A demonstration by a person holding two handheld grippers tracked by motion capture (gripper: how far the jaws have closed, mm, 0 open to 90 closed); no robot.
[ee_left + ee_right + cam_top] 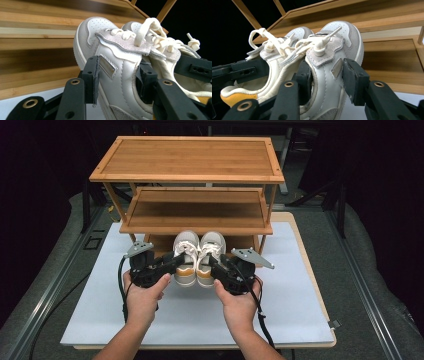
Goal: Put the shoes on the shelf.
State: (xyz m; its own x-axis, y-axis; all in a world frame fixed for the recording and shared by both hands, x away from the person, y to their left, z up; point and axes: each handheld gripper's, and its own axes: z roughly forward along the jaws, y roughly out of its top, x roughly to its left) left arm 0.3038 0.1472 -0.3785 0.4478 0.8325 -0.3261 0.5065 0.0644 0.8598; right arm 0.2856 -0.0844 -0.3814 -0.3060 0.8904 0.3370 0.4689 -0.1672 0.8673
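Two white shoes are sitting side by side in front of the wooden rack [187, 175], toes pointing toward it, and we are gripping one with each tool. With the left gripper [172, 263] we are clamping the left shoe [185, 257]: in the left gripper view one jaw is pressing on the outer side wall of that shoe [117, 75], next to a small pale tag, while the other jaw is tucked inside the opening against the inner wall. With the right gripper [216, 265] we are doing the same to the right shoe [210, 256]; in the right gripper view its jaws are squeezing the side wall of the shoe [329, 82] from inside and outside, just below the laces [287, 45]. Both pairs of jaws are standing about half closed, each pinching the side of a shoe.

Seen from the high view, we are holding the pair just in front of the rack's lowest level, above the white board [100, 300] that is covering the table. Our left hand [142, 295] and right hand [240, 300] are coming in from the near edge, wrapping around the tool bodies. Tan heel patches are showing at the back of both shoes. We cannot tell whether the soles are touching the board or hanging just above it.
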